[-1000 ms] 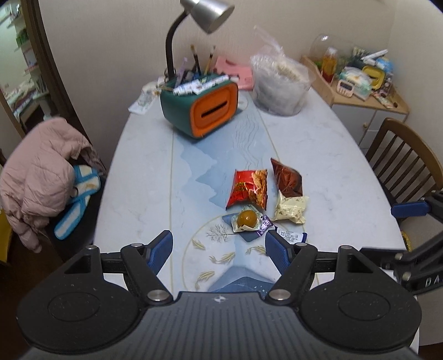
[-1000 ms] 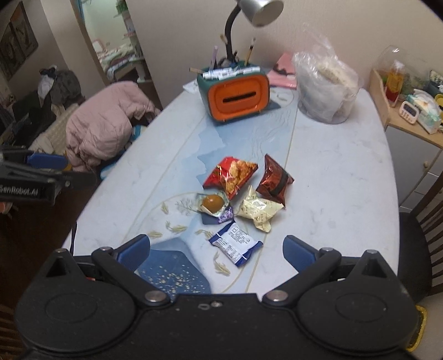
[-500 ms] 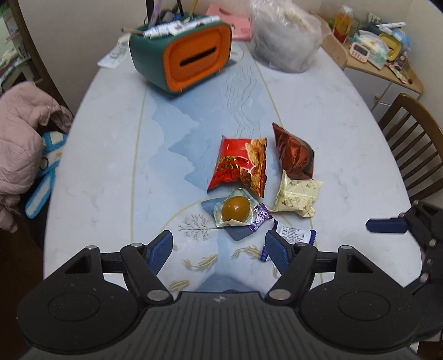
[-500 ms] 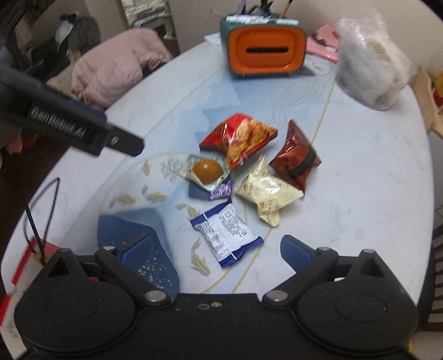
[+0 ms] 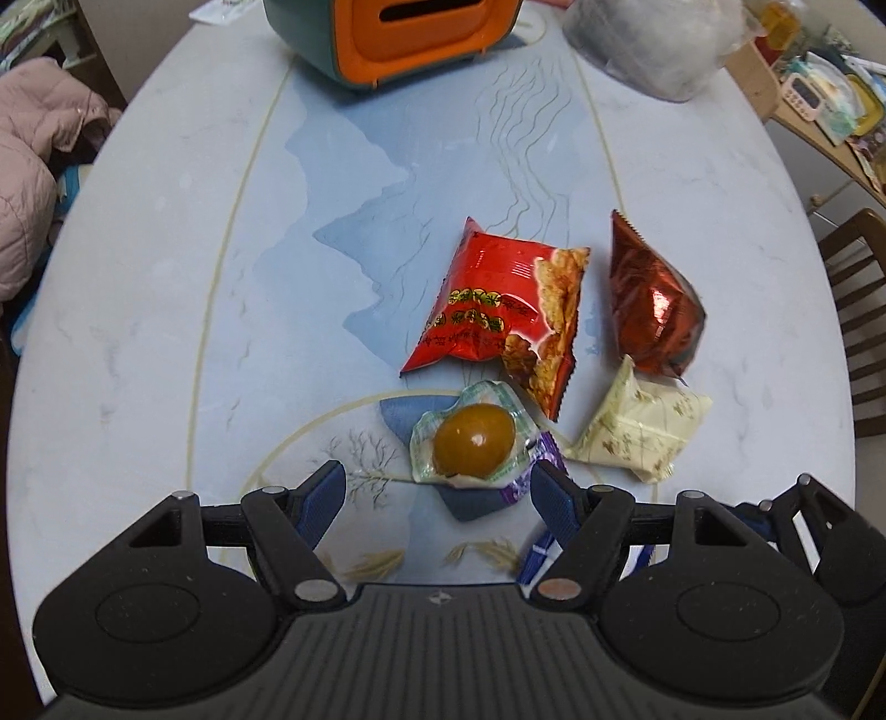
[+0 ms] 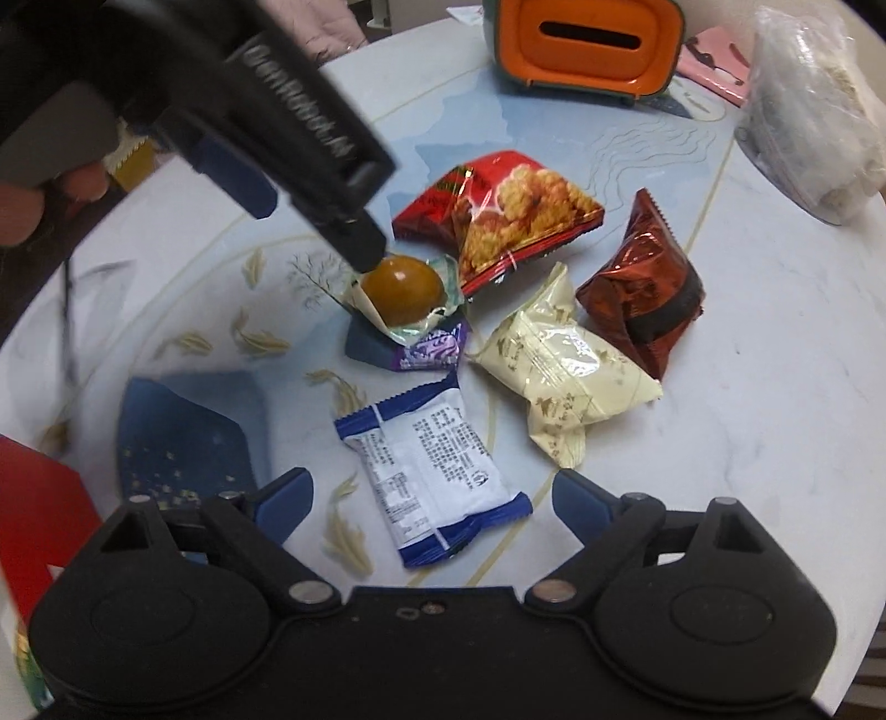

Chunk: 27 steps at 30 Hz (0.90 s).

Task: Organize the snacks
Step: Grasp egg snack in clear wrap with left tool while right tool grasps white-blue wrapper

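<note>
Five snacks lie in a loose cluster on the pale surface (image 5: pixel 166 277), and the clear-wrapped egg (image 5: pixel 472 441) makes a handy landmark. The red bag (image 5: pixel 498 310) lies just beyond the egg, its near corner touching the egg's wrapper. The brown bag (image 5: pixel 653 299) sits further off to the right, and the cream pack (image 5: pixel 637 432) lies just right of the egg, touching the brown bag's lower end. A purple wrapper (image 6: pixel 434 349) pokes out from under the egg on its near side. The blue-and-white pack (image 6: pixel 432 471) lies nearer to us than the egg and apart from it.

The left tool (image 5: pixel 437 493) hangs over the near edge of the egg, its fingers (image 5: pixel 324 493) set moderately wide and gripping nothing. Seen from the right wrist, its dark body reaches down to the egg's far side.

The right tool (image 6: pixel 432 493) stands wide, and its jaws have just been closing a little. The blue-and-white pack lies between them, but the pads are not pressing on it.

An orange box (image 5: pixel 393 33) stands well beyond the egg at the far end.
</note>
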Motion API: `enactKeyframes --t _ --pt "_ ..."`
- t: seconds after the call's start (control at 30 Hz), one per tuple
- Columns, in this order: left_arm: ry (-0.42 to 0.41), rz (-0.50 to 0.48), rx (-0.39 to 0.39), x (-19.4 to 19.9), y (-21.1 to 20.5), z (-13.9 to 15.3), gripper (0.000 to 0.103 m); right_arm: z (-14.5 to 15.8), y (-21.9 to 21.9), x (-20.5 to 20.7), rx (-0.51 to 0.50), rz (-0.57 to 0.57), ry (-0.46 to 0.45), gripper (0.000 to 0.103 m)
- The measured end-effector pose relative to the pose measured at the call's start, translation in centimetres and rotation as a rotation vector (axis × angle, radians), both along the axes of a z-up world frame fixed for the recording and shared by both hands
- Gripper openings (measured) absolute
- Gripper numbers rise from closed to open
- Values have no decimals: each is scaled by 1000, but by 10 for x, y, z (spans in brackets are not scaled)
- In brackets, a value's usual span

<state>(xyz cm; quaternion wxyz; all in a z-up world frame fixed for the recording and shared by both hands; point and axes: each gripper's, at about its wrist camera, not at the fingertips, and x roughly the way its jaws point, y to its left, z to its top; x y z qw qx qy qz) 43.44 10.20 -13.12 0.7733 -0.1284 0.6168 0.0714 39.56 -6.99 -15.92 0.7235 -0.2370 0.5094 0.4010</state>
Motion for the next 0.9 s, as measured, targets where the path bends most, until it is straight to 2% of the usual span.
enactKeyframes --t 0.17,0.33,0.63,0.8,0.9 --pt "27 56 -52 12 5 -19 73 -14 7 -1 -23 53 -24 91" --pt "39 61 -49 20 2 -32 73 -24 14 -5 -46 103 -53 90" --pt "52 81 -72 25 1 -53 73 -32 17 -7 -40 117 -70 84" --pt "46 84 -66 25 -2 -55 71 -32 19 -9 -13 120 -60 75" --pt "32 88 -63 23 -2 -53 65 -30 17 -14 2 126 -68 68"
